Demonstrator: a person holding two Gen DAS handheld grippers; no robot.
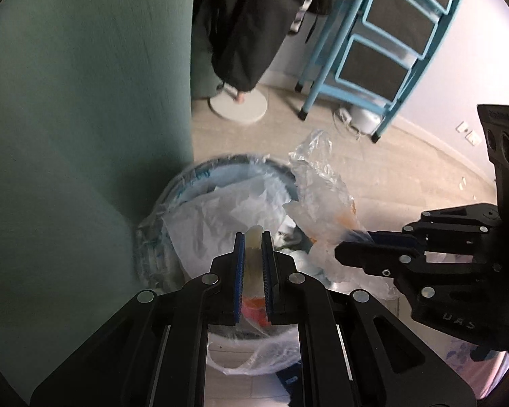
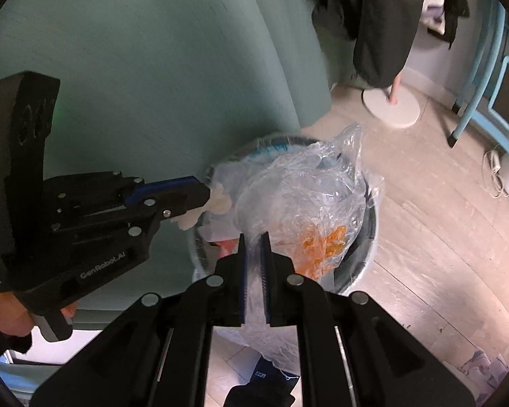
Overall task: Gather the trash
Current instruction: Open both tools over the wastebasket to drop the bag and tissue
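Note:
A round trash bin (image 1: 166, 203) lined with a clear bag stands on the floor against a green wall; it also shows in the right wrist view (image 2: 370, 237). My left gripper (image 1: 253, 237) is shut on a crumpled white tissue (image 1: 253, 254) above the bin, and it shows in the right wrist view (image 2: 205, 200) with the tissue (image 2: 217, 203) in its tips. My right gripper (image 2: 253, 240) is shut on a clear plastic bag with orange residue (image 2: 305, 203) over the bin. In the left wrist view that gripper (image 1: 351, 242) holds the bag (image 1: 322, 190) at the bin's right rim.
A green wall (image 1: 85, 118) stands at the left. A blue step ladder (image 1: 383, 44) and a white device with a cord (image 1: 364, 118) are behind. A coat stand with a white round base (image 1: 239, 107) holds dark clothes. The floor is light wood.

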